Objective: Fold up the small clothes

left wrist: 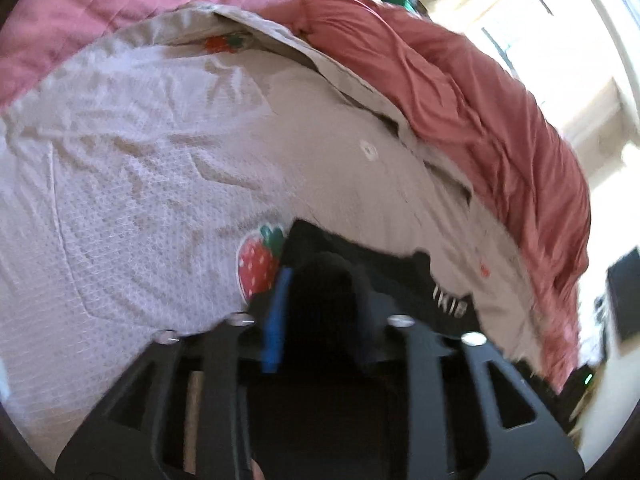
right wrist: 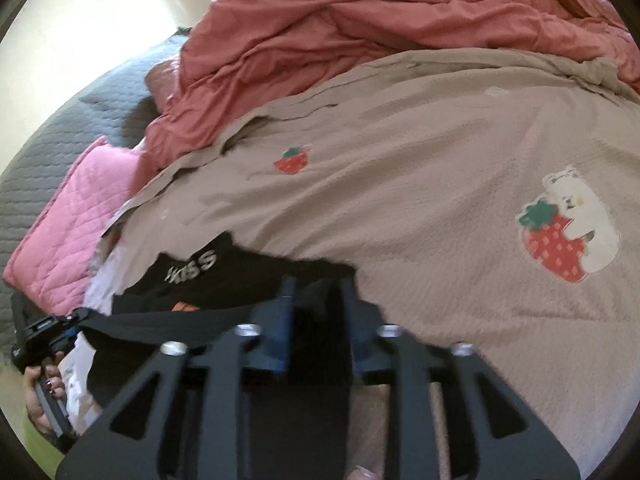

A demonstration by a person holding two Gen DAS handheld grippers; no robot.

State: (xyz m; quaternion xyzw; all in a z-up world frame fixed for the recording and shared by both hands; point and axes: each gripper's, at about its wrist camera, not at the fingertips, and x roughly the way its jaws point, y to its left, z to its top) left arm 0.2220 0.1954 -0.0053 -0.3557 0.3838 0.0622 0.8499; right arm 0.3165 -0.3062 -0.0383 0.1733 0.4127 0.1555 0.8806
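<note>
A small black garment with white lettering [right wrist: 192, 268] hangs stretched between my two grippers above a beige bedsheet with strawberry prints [right wrist: 420, 184]. My right gripper [right wrist: 318, 300] is shut on a bunch of its black cloth. My left gripper [left wrist: 320, 276] is shut on the other edge of the garment [left wrist: 400, 280]; its lettering shows to the right of the fingers. The left gripper and the hand that holds it also show at the lower left of the right wrist view [right wrist: 44, 332].
A rumpled red-pink blanket [right wrist: 360, 28] lies along the far side of the bed. A pink quilted pillow [right wrist: 76, 216] and a grey quilted cover [right wrist: 68, 120] lie at the left. A bright window [left wrist: 532, 28] is beyond the bed.
</note>
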